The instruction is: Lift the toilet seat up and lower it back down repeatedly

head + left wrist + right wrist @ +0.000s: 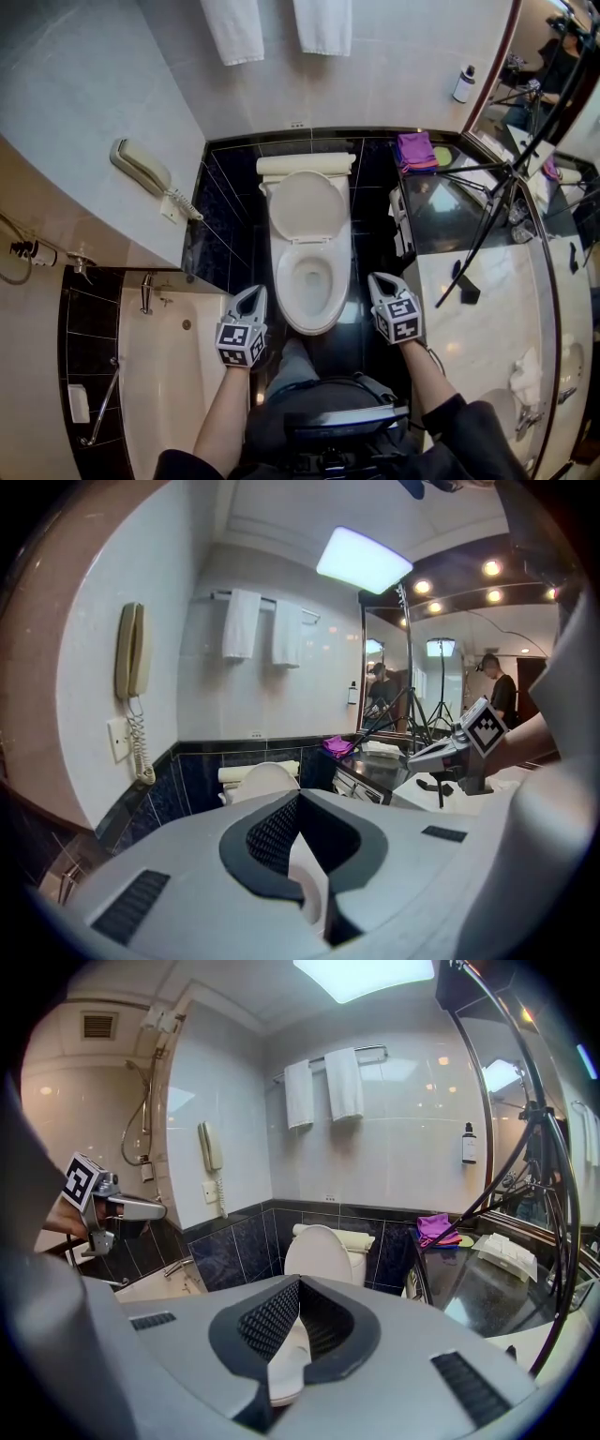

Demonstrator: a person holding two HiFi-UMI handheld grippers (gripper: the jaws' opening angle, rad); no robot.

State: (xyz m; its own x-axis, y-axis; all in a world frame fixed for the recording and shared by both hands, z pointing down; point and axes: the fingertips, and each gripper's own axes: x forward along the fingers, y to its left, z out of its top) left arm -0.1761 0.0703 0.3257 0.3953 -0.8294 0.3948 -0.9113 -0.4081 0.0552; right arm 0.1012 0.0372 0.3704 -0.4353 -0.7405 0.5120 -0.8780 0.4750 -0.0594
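Left hand-held gripper (251,293) and right hand-held gripper (380,279) hovering closed, empty, flanking toilet seat (283,281); lap (300,375) hiding part of black floor (366,234).

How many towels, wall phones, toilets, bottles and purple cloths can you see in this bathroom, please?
White towels: 2
Wall phone: 1
Toilet: 1
Bottle: 1
Purple cloth: 1
Total: 6

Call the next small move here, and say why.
Probably lower the right hand-held gripper to the front edge of the toilet seat and open its jaws there. The lid stands up, the seat looks lowered, and this one and the left hand-held gripper hover shut and empty beside it.
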